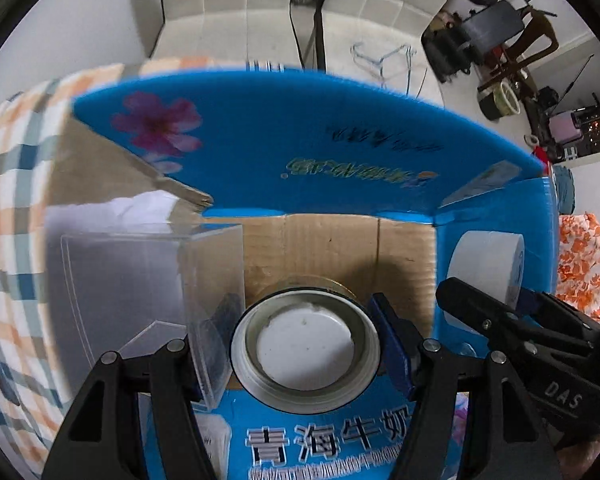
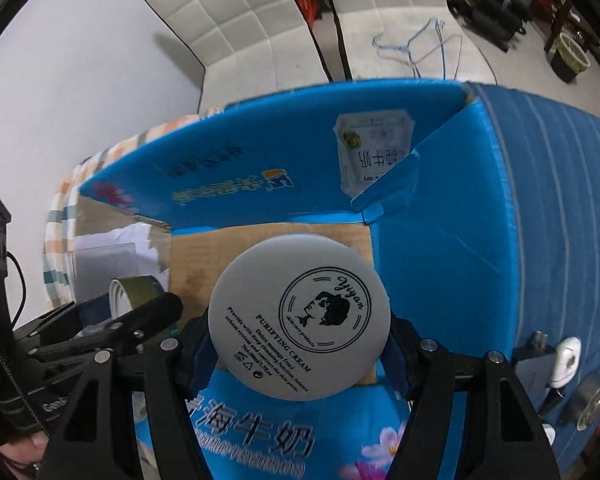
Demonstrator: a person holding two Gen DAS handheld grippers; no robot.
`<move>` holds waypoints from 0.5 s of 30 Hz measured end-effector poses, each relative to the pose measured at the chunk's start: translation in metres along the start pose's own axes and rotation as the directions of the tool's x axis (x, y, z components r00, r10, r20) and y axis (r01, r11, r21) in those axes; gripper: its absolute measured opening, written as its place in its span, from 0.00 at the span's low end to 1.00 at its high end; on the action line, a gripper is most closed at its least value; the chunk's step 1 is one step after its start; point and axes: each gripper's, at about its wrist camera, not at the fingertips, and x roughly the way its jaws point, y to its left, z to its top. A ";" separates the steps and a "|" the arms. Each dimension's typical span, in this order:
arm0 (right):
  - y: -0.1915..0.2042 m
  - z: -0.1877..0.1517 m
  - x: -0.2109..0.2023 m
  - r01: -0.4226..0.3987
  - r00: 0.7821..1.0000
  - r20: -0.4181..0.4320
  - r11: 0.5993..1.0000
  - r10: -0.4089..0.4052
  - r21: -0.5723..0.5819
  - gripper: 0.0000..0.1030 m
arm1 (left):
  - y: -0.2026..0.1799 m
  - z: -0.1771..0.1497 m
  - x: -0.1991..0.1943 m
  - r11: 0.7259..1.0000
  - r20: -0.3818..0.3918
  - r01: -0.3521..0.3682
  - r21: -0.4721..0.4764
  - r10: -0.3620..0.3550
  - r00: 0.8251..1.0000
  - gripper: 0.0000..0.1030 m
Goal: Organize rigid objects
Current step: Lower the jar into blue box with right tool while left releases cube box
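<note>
In the left wrist view, a roll of tape (image 1: 306, 346) is held between the fingers of the left gripper (image 1: 304, 348), its hollow core facing the camera. The fingers are closed onto its sides, one blue pad (image 1: 394, 342) pressed against its right flank. The roll hangs over the blue cardboard box (image 1: 300, 128), with the brown box floor (image 1: 332, 248) ahead of the fingertips. A clear plastic container (image 1: 140, 292) stands just left of the fingers, touching or nearly touching the left finger. The right gripper (image 1: 508, 320) is seen to the right, with a white jar (image 1: 488, 268) held beyond it.

For a clean placement, the roll should be lowered onto the bare floor ahead of the fingers, kept off the clear container, and the fingers widened only once the roll is judged to rest on cardboard. Since the roll stands on edge, rolling after release is a risk.

In the right wrist view, the white jar (image 2: 300, 316), labelled as purifying cream, is clamped between the fingers of the right gripper (image 2: 300, 344), lid towards the camera. It is held above the same box floor, with the blue side wall (image 2: 440, 272) to the right of the fingers. The left gripper (image 2: 140, 320) and its tape lie close to the left. The jar is best set down towards the right wall, so that the two sets of fingers are kept apart.
</note>
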 end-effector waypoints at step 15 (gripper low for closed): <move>-0.001 0.021 0.056 0.065 0.988 -0.135 0.997 -0.070 -0.043 0.68 | 0.019 0.004 0.033 0.997 -0.058 -0.080 -0.012 0.079 0.995 0.62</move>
